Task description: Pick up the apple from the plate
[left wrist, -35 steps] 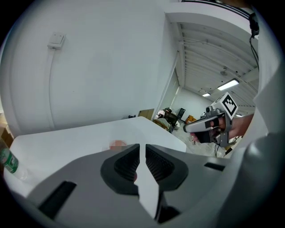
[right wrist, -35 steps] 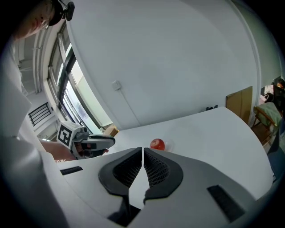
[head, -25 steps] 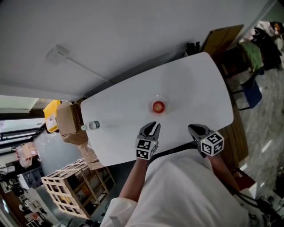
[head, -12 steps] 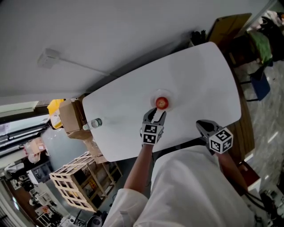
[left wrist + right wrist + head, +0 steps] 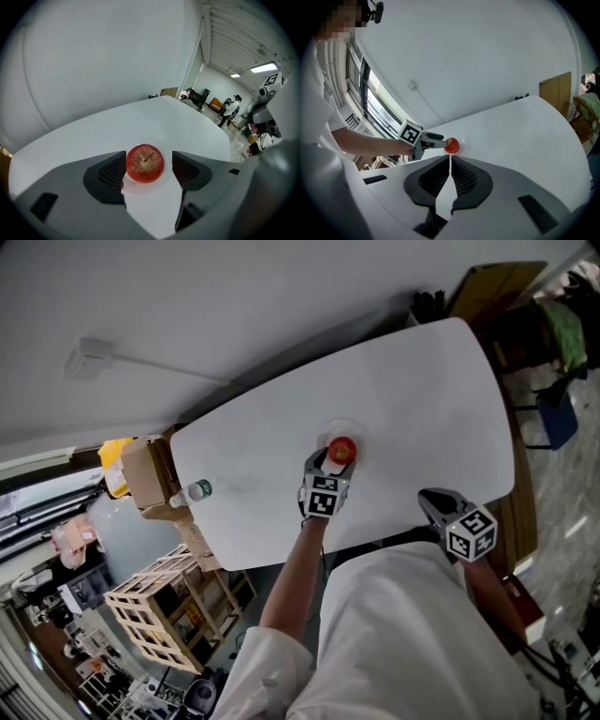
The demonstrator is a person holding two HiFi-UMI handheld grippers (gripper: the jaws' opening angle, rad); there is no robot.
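The left gripper (image 5: 149,169) has its two dark ribbed jaws spread wide, one on each side of the round red apple with a short brown stem (image 5: 145,162). The pad at the left of that view lies right at the apple's skin, though whether it presses on it cannot be told. The other pad stands a little off, with a sliver of plate showing in the gap. The apple sits in the middle of the small round pale plate (image 5: 143,188), stem up, and covers most of it. The jaw tips reach in over the plate's near rim.

The right gripper (image 5: 450,161) has its jaws drawn together, with only a thin slit between the ribbed pads and nothing in it. It is held well apart from the plate, to the plate's right and nearer the person, and its jaws point toward the plate.

The plate stands on the glossy white table with rounded corners (image 5: 422,399), with bare tabletop on every side of it. Far to the plate's left, a small clear plastic bottle (image 5: 193,491) is on the same tabletop; whether it stands or lies cannot be told. Further left of the plate, off the table, are brown cardboard boxes (image 5: 141,484) and a slatted wooden crate (image 5: 159,601). Far to the plate's right, past the tabletop, is a chair draped in green cloth (image 5: 567,329).

The person's bare left forearm (image 5: 291,568) stretches toward the plate from a white sleeve.
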